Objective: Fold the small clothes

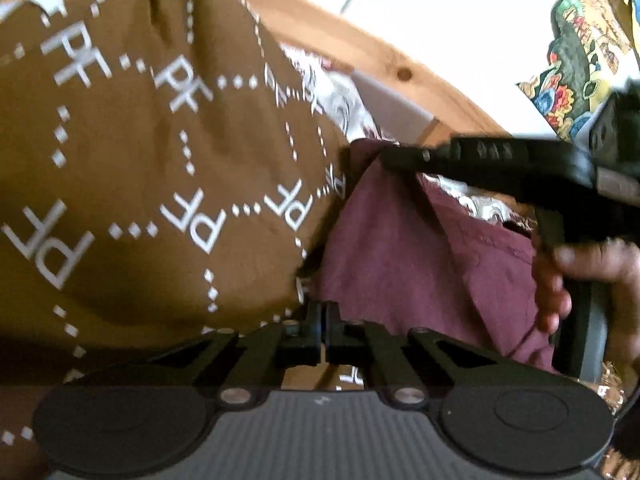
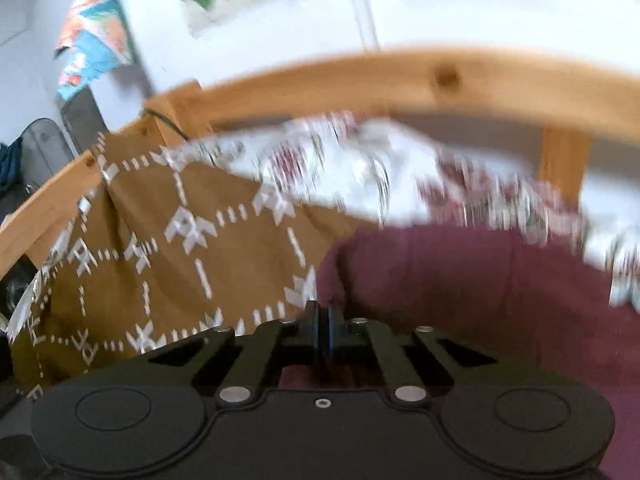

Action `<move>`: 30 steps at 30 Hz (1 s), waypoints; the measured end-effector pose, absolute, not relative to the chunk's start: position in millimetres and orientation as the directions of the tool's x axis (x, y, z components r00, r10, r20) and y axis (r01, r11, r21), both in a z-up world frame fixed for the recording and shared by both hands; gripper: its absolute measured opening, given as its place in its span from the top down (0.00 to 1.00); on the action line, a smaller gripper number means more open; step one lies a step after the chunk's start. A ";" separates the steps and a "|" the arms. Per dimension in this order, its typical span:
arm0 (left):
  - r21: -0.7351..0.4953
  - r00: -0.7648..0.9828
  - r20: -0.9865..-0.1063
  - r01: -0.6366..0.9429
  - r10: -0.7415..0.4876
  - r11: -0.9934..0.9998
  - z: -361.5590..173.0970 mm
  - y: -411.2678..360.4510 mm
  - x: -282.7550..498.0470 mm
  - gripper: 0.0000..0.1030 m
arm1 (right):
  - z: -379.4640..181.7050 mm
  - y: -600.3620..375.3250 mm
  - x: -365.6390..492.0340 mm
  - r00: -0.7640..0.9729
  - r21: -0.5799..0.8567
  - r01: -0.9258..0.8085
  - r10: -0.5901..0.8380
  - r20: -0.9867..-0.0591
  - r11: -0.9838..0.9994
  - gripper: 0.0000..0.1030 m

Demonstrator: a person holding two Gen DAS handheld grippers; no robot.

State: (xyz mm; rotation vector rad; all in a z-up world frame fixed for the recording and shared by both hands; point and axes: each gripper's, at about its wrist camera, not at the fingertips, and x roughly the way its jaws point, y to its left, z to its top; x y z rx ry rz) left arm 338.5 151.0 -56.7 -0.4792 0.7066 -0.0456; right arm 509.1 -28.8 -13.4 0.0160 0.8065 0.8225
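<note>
A maroon garment (image 1: pixel 408 248) lies beside a brown cloth printed with white "PF" letters (image 1: pixel 160 160). At the garment's near corner, where it meets the brown cloth, my left gripper (image 1: pixel 323 312) is shut on the maroon edge. From the right, my right gripper (image 1: pixel 390 156) reaches in and is shut on the garment's far corner, so the fabric tents up to it. The blurred right wrist view shows that gripper (image 2: pixel 322 312) shut at the left edge of the maroon garment (image 2: pixel 480 300), with the brown cloth (image 2: pixel 180 260) to its left.
A curved wooden rail (image 1: pixel 400 68) (image 2: pixel 440 76) runs behind the clothes. A white and red patterned sheet (image 1: pixel 344 108) (image 2: pixel 340 160) lies under them. A person's hand (image 1: pixel 592 280) holds the right gripper. Colourful fabric (image 1: pixel 580 40) hangs at the far right.
</note>
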 end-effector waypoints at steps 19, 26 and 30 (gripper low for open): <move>-0.341 0.785 -0.612 -0.151 -0.097 0.928 -50.0 142.8 337.3 0.38 | -2.8 -161.5 450.3 0.533 0.267 -0.506 0.541 -0.651 0.820 0.19; -0.355 0.798 -0.593 -0.137 -0.110 0.925 -58.9 135.8 359.7 0.59 | -34.7 -281.7 363.5 0.541 0.366 -0.323 0.488 -0.685 0.873 0.10; -0.305 0.776 -0.625 -0.142 -0.085 0.942 -60.4 125.5 361.5 0.91 | -60.8 -301.2 331.7 0.529 0.424 -0.212 0.468 -0.708 0.881 0.15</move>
